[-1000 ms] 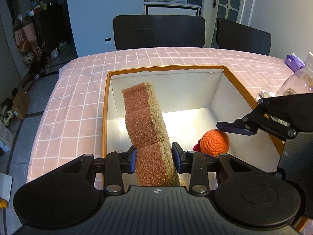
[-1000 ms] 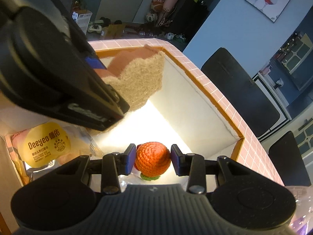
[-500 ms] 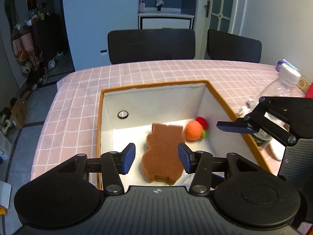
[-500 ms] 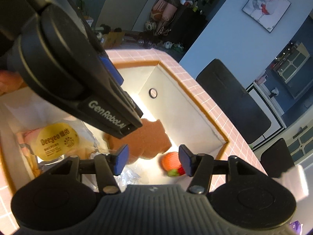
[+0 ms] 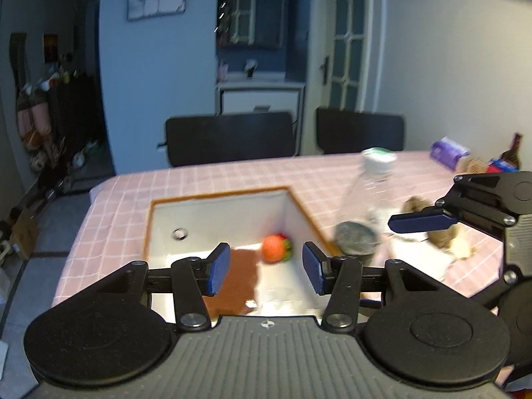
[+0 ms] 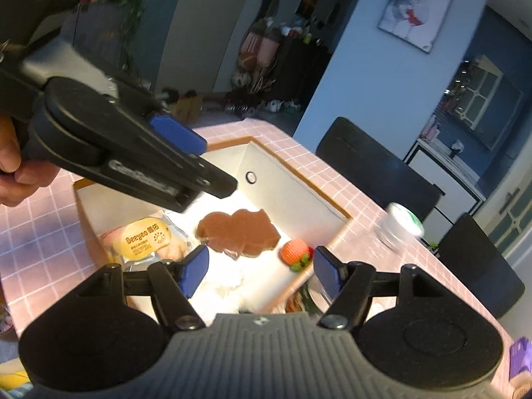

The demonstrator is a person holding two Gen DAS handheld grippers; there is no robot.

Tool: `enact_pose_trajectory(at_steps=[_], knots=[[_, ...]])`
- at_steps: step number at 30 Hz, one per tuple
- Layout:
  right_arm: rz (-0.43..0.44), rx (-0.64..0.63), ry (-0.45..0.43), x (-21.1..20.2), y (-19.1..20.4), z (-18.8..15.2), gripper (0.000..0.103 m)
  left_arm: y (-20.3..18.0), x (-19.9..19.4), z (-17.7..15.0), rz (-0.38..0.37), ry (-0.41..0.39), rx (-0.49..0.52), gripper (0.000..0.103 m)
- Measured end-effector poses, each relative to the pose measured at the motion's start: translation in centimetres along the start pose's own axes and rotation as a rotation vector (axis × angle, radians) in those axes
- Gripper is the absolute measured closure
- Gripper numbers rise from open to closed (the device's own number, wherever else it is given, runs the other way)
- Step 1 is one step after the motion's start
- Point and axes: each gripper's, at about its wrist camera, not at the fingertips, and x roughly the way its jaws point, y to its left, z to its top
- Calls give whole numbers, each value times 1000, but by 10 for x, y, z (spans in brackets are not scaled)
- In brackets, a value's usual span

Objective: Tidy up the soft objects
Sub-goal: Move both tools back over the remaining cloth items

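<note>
Left claw (image 5: 266,267): my pads spread, nothing between them.
Right claw (image 6: 261,269): mine, jaws opening, empty.
Sponge (image 6: 237,232): flat on the box (image 6: 292,179) floor.
Ball (image 6: 294,249): in the box, beside the sponge.
Counter (image 5: 232,179): carries the box.

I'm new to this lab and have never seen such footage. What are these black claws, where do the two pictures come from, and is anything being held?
They are two hand-held grippers, each carrying a camera that looks along its fingers. One picture is from the left gripper, one from the right gripper. Both hover over a white box on a pink checked table. Inside lie a brown sponge, an orange knitted ball and a yellow-labelled packet. A plastic bottle stands beside the box. Nothing is held: the left is open, the right's jaws are opening, empty.
</note>
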Motion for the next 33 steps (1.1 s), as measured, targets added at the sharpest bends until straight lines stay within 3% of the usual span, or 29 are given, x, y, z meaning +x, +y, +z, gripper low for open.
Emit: enact_pose_trajectory(at_steps=[7, 15, 21, 28, 33], knots=[[-56, 119, 4, -45, -29, -48, 33, -51, -22, -18, -78, -83, 40, 45], [-138, 271, 92, -69, -73, -107, 33, -111, -2, -34, -178, -96, 58, 45], [-164, 399, 173, -57, -116, -138, 33, -147, 28, -37, -269, -76, 57, 45], [-240, 515, 210, -37, -173, -180, 33, -182, 74, -33, -302, -63, 66, 45], [-237, 640, 228, -15, -214, -204, 33, -195, 117, -32, -294, 7, 75, 41]])
